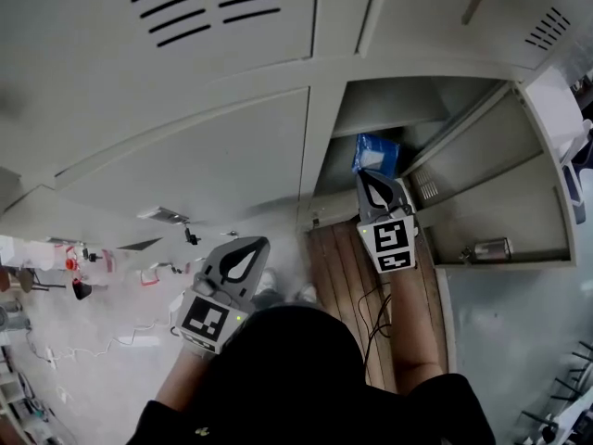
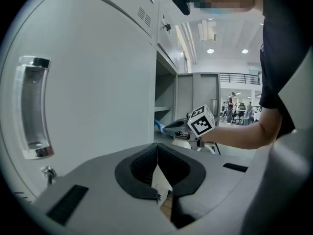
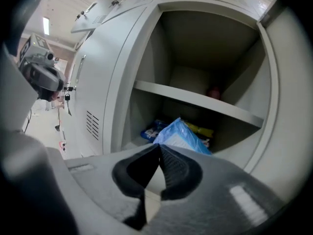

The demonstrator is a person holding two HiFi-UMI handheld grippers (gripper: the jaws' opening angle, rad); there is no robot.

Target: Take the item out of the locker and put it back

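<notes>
My right gripper [image 1: 372, 178] [image 3: 159, 146] has its jaws pressed together on the lower edge of a crinkly blue plastic packet [image 1: 375, 153] [image 3: 181, 135]. I hold the packet upright at the front edge of the open grey metal locker [image 1: 519, 179] [image 3: 122, 82], in the compartment below its flat grey shelf [image 3: 195, 103], with a smaller blue packet [image 3: 152, 130] and a yellow packet [image 3: 201, 129] lying farther back on that compartment's floor. My left gripper [image 1: 260, 243] [image 2: 157, 147] hangs off to the left in front of the closed locker door [image 2: 98, 82], its jaws together on nothing.
</notes>
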